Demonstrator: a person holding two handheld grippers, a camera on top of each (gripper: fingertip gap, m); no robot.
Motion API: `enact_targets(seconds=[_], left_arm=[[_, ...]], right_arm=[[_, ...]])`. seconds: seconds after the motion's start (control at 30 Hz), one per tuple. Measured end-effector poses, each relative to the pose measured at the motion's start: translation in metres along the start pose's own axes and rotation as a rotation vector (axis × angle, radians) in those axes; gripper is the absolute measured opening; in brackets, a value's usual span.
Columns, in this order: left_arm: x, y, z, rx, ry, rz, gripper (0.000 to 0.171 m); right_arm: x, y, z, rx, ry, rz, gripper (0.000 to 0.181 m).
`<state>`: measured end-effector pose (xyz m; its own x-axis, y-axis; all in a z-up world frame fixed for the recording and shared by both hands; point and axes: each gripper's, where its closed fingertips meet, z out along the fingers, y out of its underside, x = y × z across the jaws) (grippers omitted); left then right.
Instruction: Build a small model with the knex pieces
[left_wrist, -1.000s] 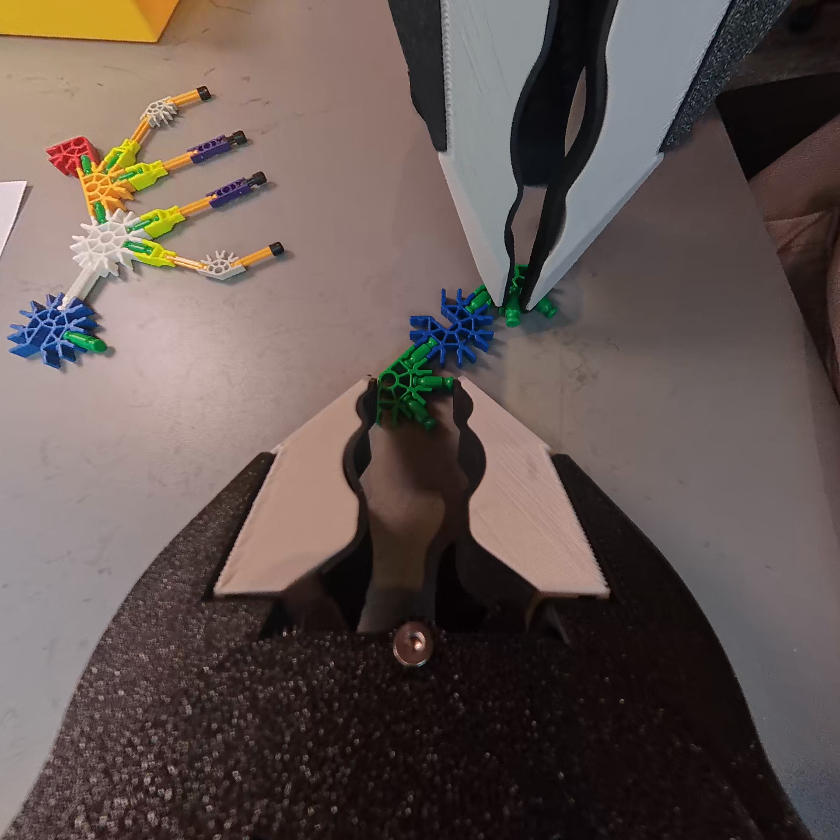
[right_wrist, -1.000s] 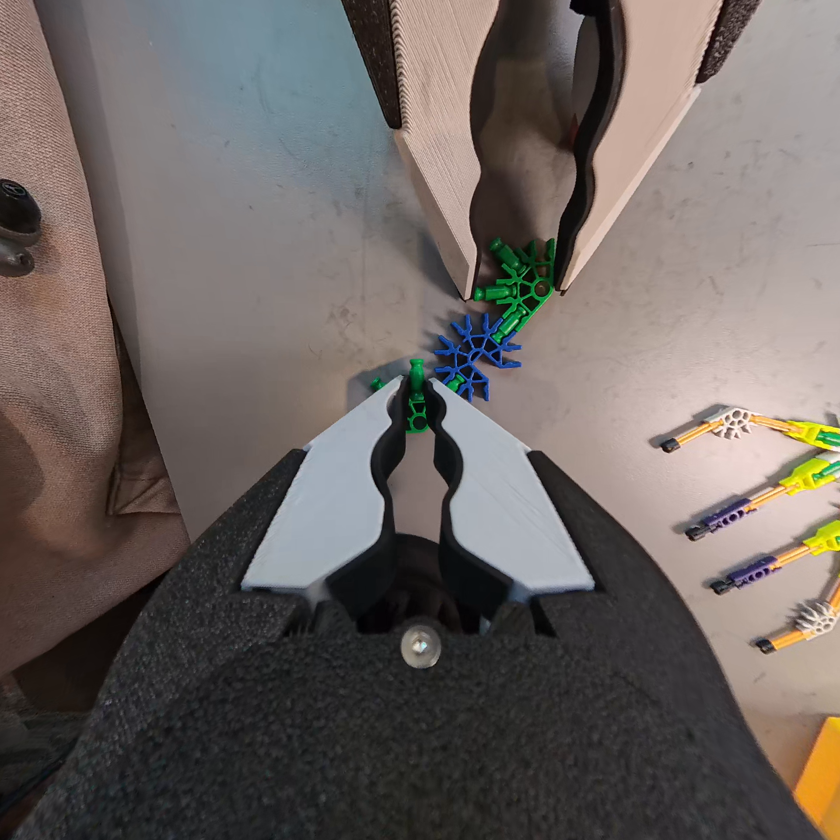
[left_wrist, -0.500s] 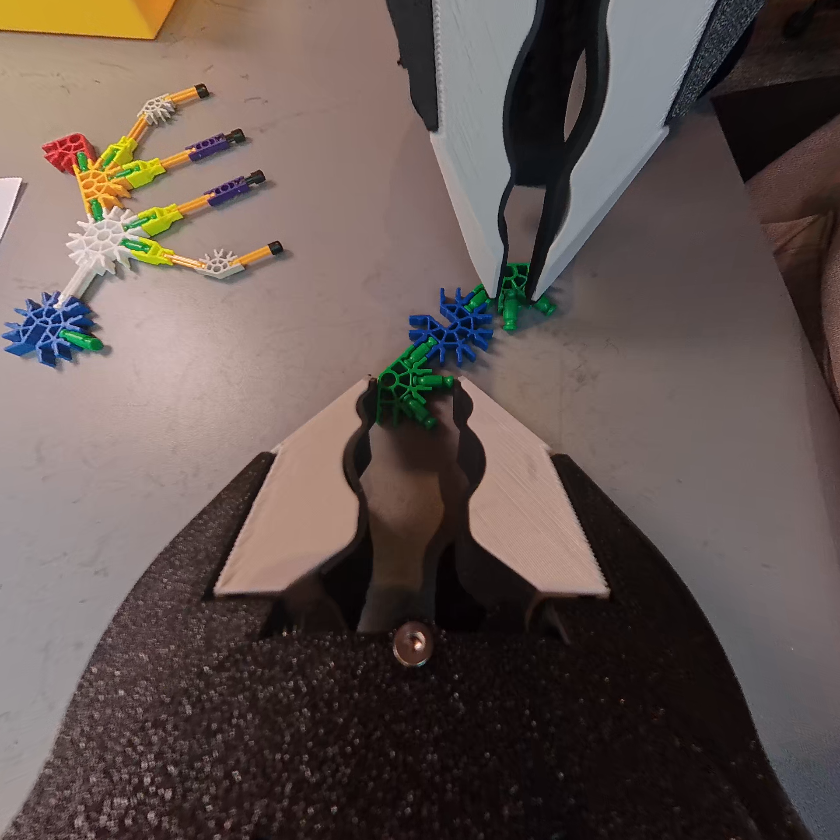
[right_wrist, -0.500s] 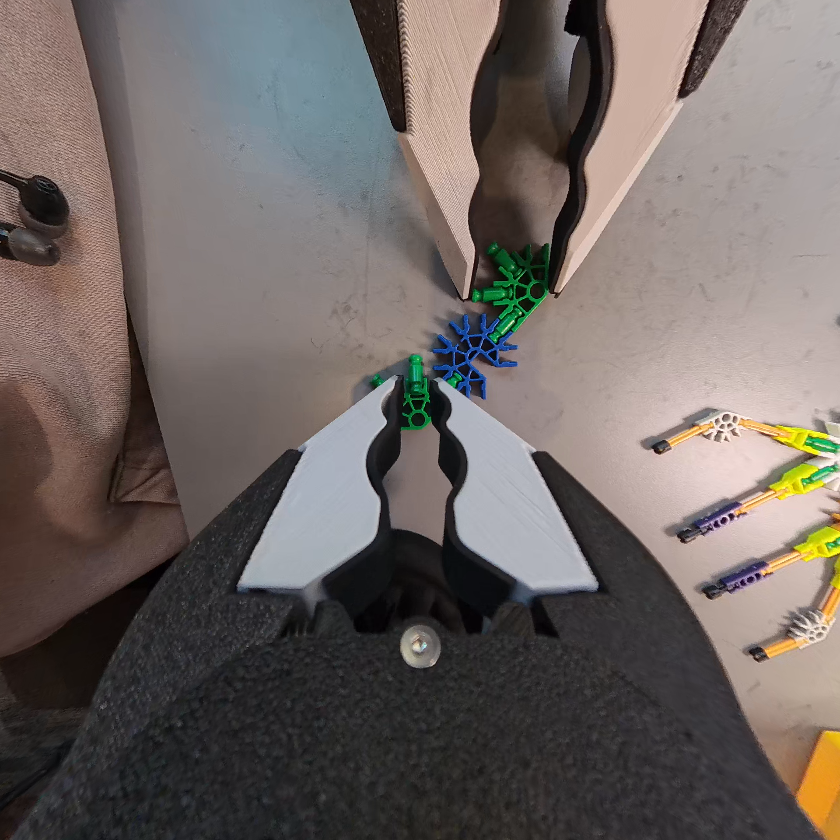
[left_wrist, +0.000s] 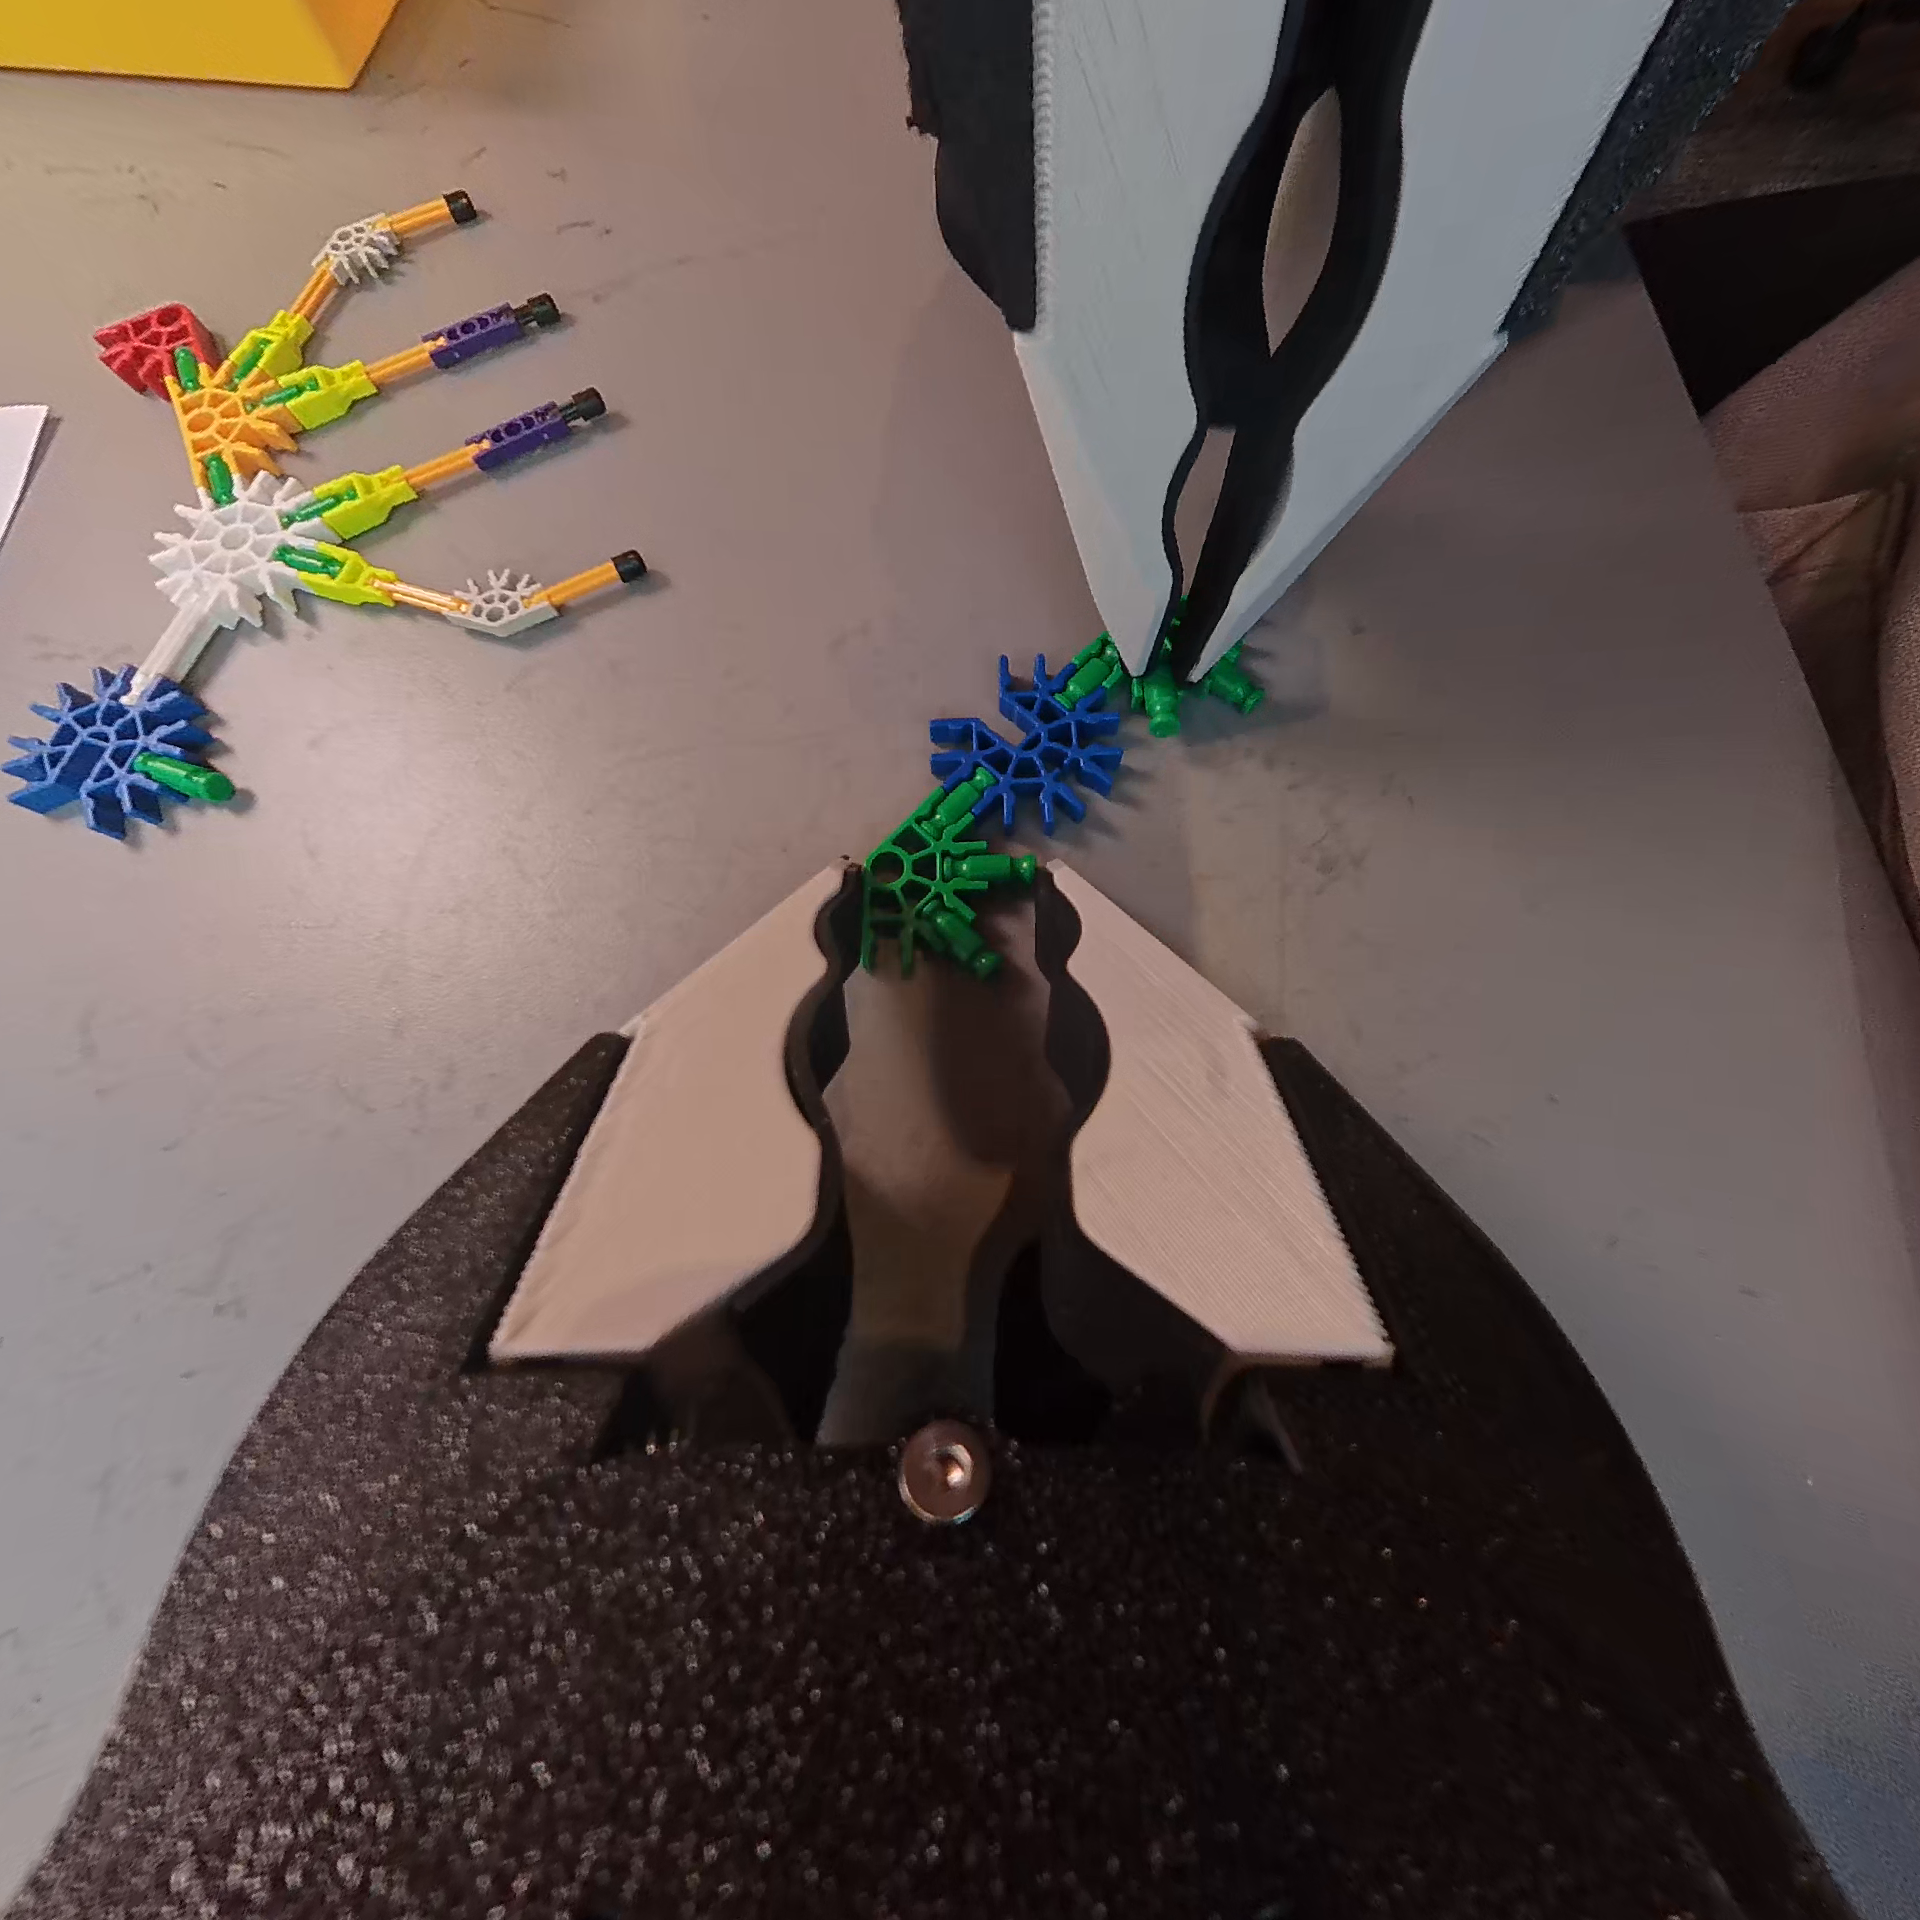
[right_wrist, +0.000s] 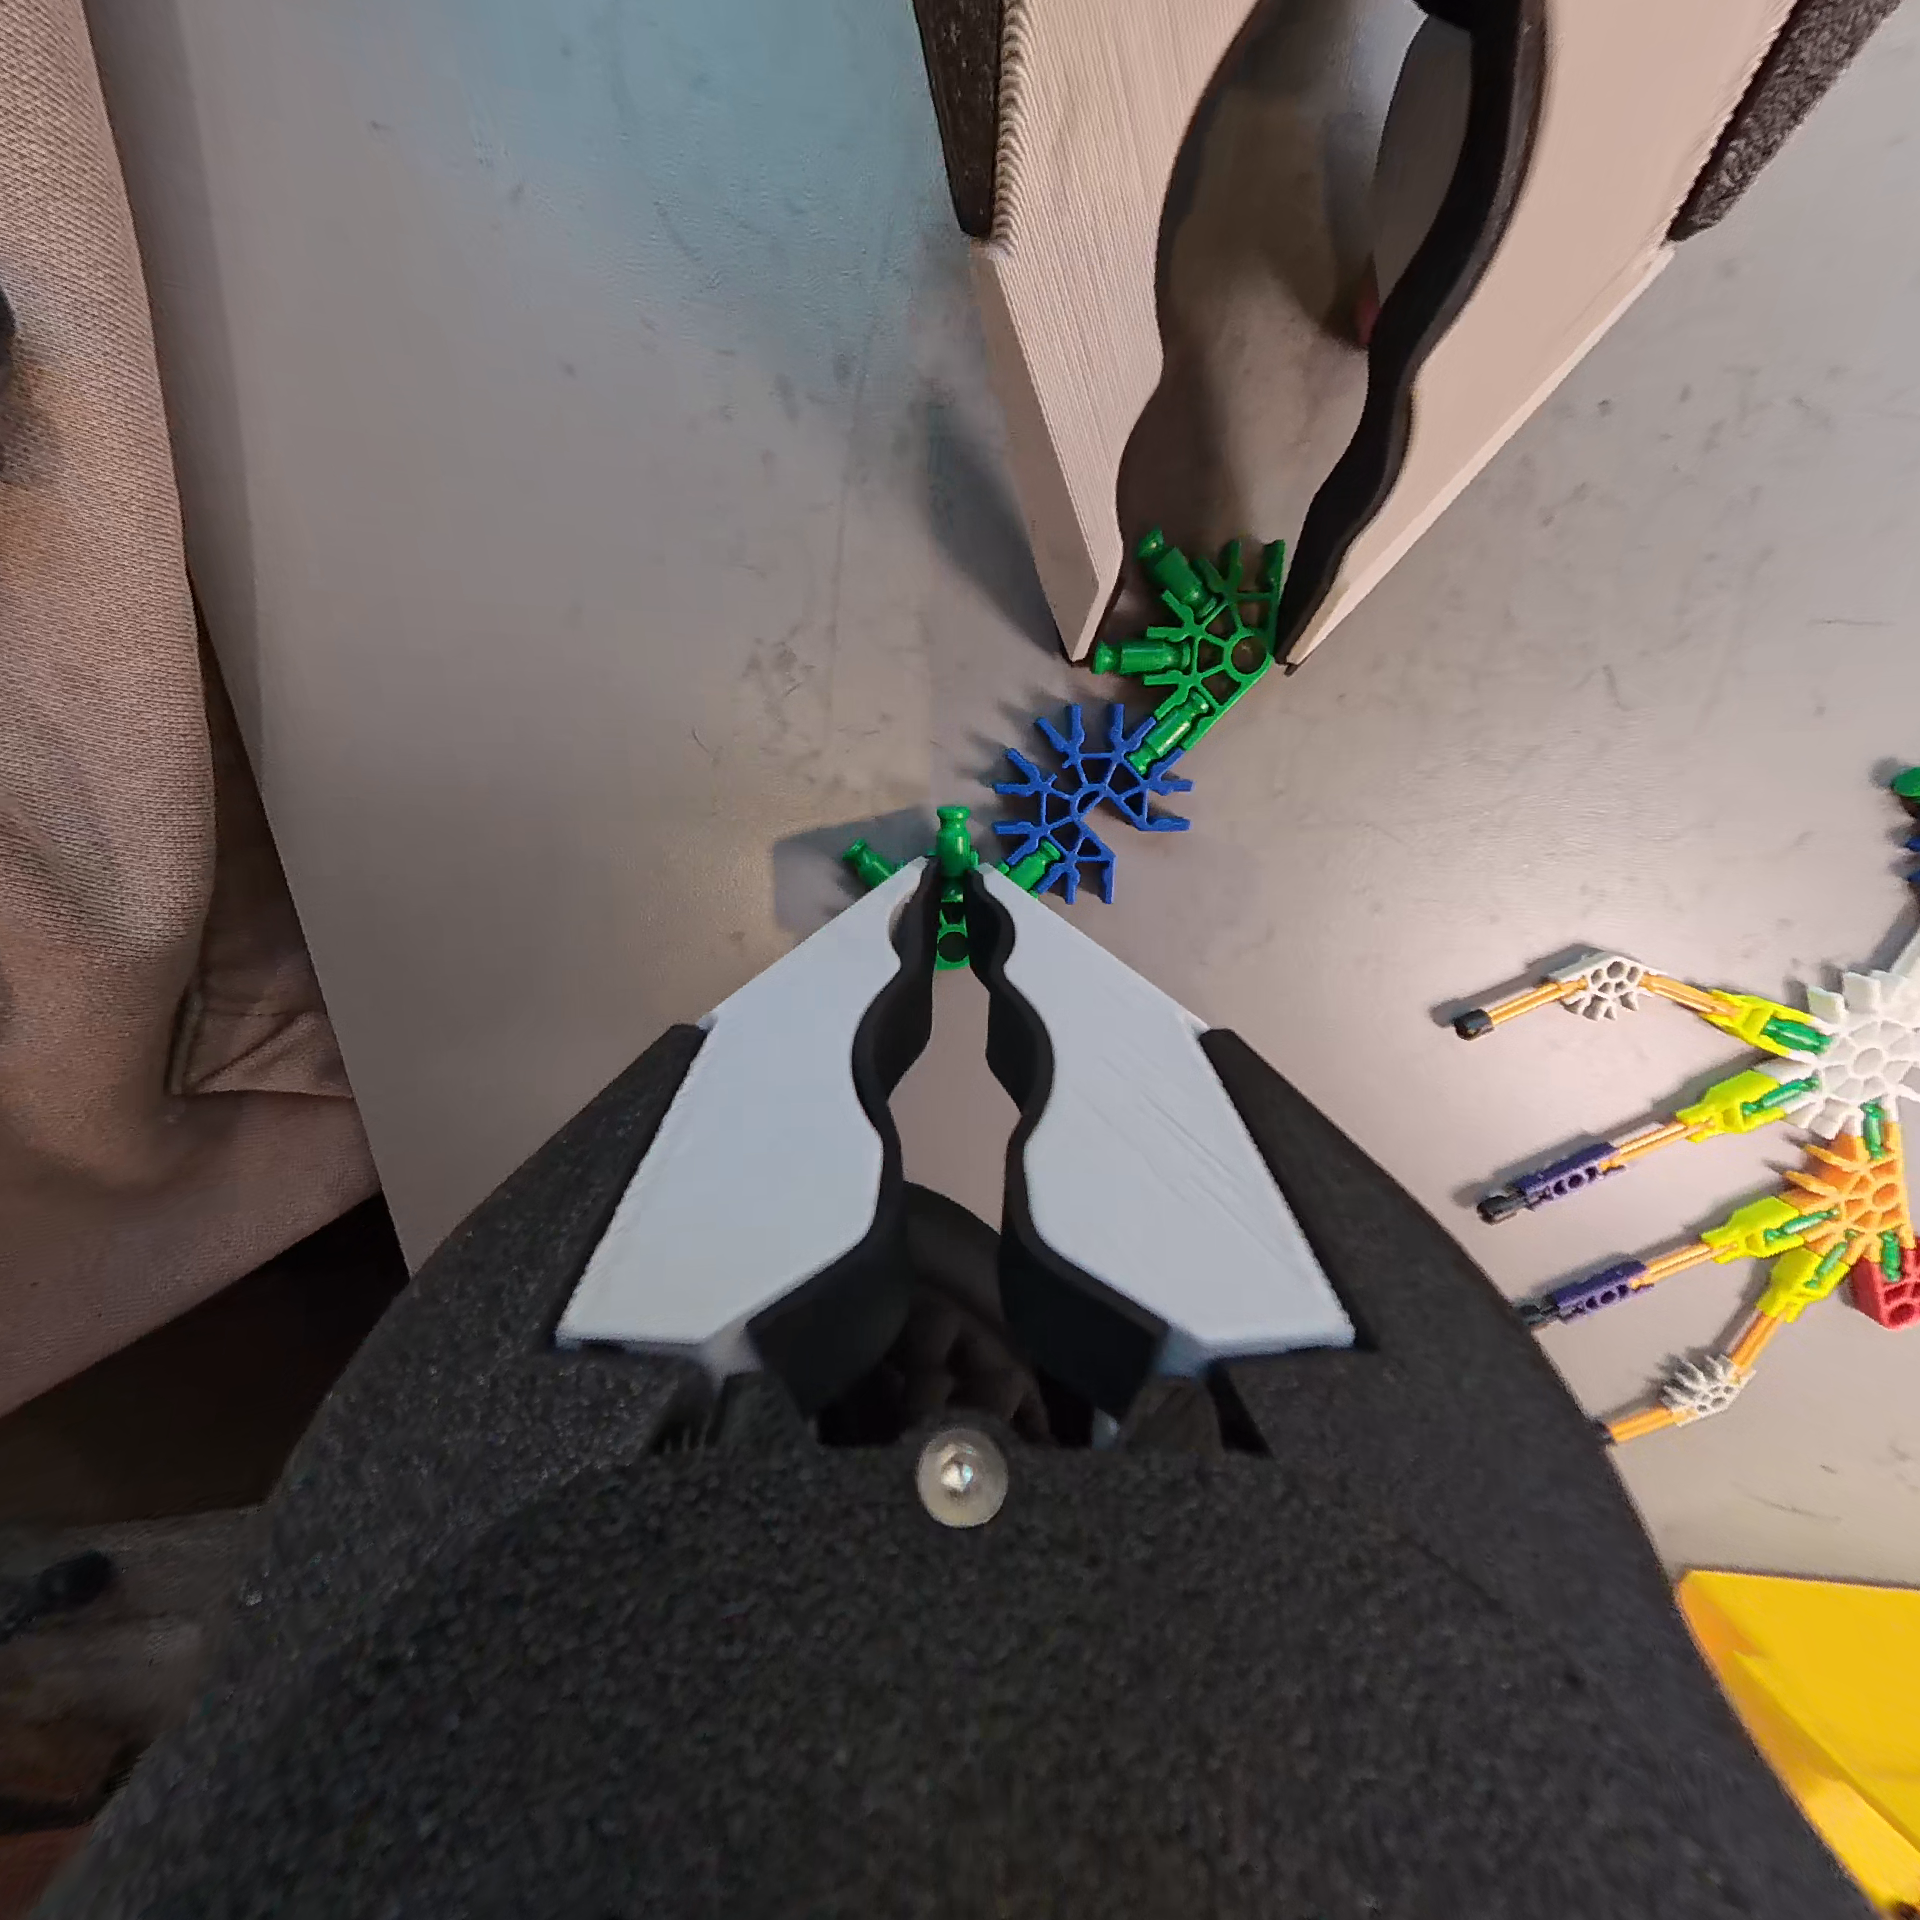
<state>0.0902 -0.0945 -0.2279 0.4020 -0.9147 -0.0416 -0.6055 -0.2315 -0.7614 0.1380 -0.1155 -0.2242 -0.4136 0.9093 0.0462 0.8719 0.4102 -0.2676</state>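
Note:
A short chain of toy construction pieces lies on the grey table: a green fan connector, a blue snowflake connector and a second green connector, joined by short green rods. My left gripper, with tan fingers, is shut on the near green fan connector; it also shows in the right wrist view. My right gripper, with pale blue fingers, is shut on the other green connector at the chain's far end. The blue connector lies between the two grippers.
A larger multicoloured assembly of rods and connectors lies to the left, also in the right wrist view. A yellow box stands at the far left corner. White paper sits at the left edge. Brown fabric lies beyond the table edge. My hands' fingertips stand some 6 cm from each other. My left gripper's tips are some 15 cm from the larger multicoloured assembly. Look for it in the right wrist view too.
My right gripper has closed tighter on its green connector. The right wrist view has shifted, showing more of the multicoloured assembly. The left gripper and the chain have hardly moved.

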Motion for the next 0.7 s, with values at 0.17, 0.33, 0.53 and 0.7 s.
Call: enact_targets(seconds=[0.17, 0.33, 0.53, 0.7], left_arm=[[0.0, 0.0, -0.0001, 0.0, -0.001, 0.001, 0.033], [0.0001, -0.0001, -0.0001, 0.0, -0.001, 0.002, 0.033], [0.0001, -0.0001, -0.0002, 0.0, 0.0, 0.001, 0.033], [0.0001, -0.0001, -0.0003, 0.0, 0.0, 0.001, 0.033]], right_arm=[[0.0, -0.0001, 0.0001, -0.026, -0.007, -0.015, 0.003], [0.0009, -0.0007, 0.0002, -0.019, -0.008, -0.008, 0.006], [0.0006, -0.0031, -0.002, 0.007, -0.017, 0.013, 0.007], [0.0008, -0.0075, -0.0066, 0.026, -0.015, 0.01, 0.0]])
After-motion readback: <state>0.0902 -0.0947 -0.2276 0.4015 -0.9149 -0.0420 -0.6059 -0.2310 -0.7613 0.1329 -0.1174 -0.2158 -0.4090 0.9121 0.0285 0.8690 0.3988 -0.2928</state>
